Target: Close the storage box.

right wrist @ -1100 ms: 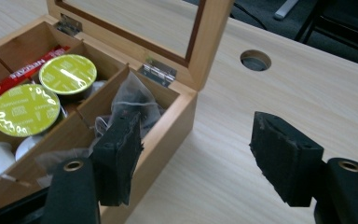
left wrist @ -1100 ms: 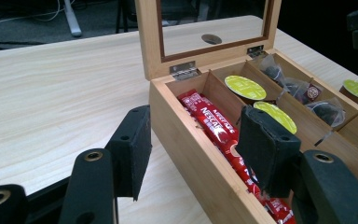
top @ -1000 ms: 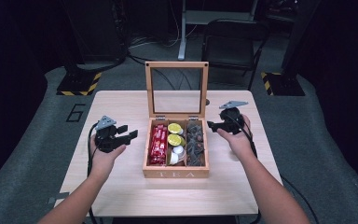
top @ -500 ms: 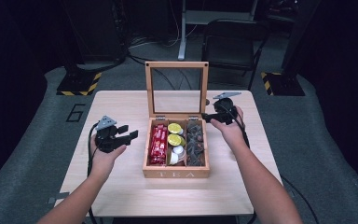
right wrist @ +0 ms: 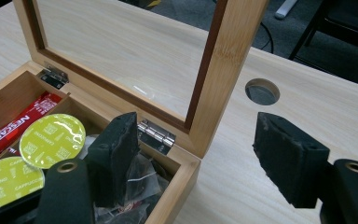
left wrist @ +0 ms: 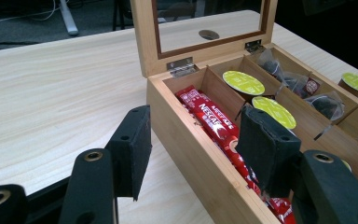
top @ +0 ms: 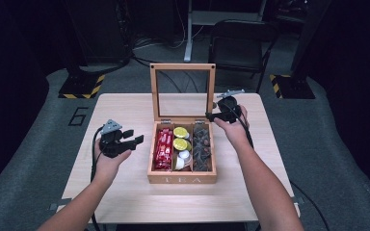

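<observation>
Two grippers: jaws of both apart, holding nothing
Left gripper (top: 136, 140): left of centre, beside tea box (top: 181, 179)
Right gripper (top: 210, 116): right of centre, jaws just opening, at upright lid (top: 211, 91)

Dim room; grey floor (top: 38, 144); black chair (top: 241, 43) behind pale wooden table (top: 120, 108).

Open tongs (left wrist: 193, 154) beside tea box (left wrist: 200, 140)

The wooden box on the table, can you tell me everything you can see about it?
The wooden box is light wood with TEA lettered on its front. It sits on the table, its glass-paned lid standing upright on metal hinges. Dividers split it into three rows: red packets, green-topped capsules and dark tea bags. The right gripper hovers by the lid's right edge, not visibly touching.
</observation>
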